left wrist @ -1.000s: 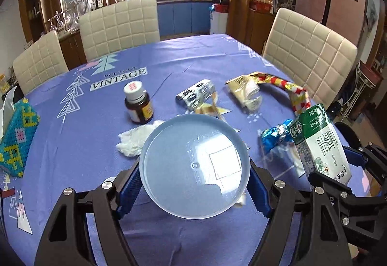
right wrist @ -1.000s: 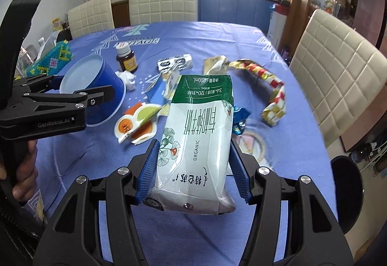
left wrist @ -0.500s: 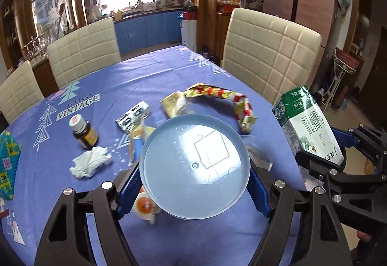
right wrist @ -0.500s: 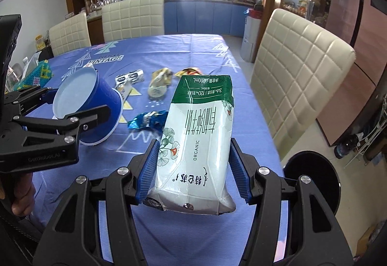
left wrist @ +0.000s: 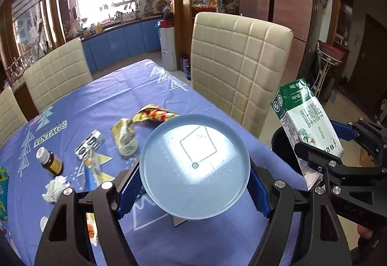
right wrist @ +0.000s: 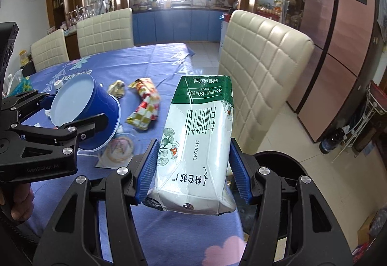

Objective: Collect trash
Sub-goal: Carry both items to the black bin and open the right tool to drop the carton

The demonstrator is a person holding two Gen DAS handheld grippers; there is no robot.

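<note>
Blue paper cup clamped between left gripper pads, base toward camera, held above the table's near edge. Right gripper grips a green-white milk carton by its sides, over the table's right edge, above a black bin. Left on the blue tablecloth: checkered wrapper, crumpled gold wrapper, tissue, brown bottle.
</note>
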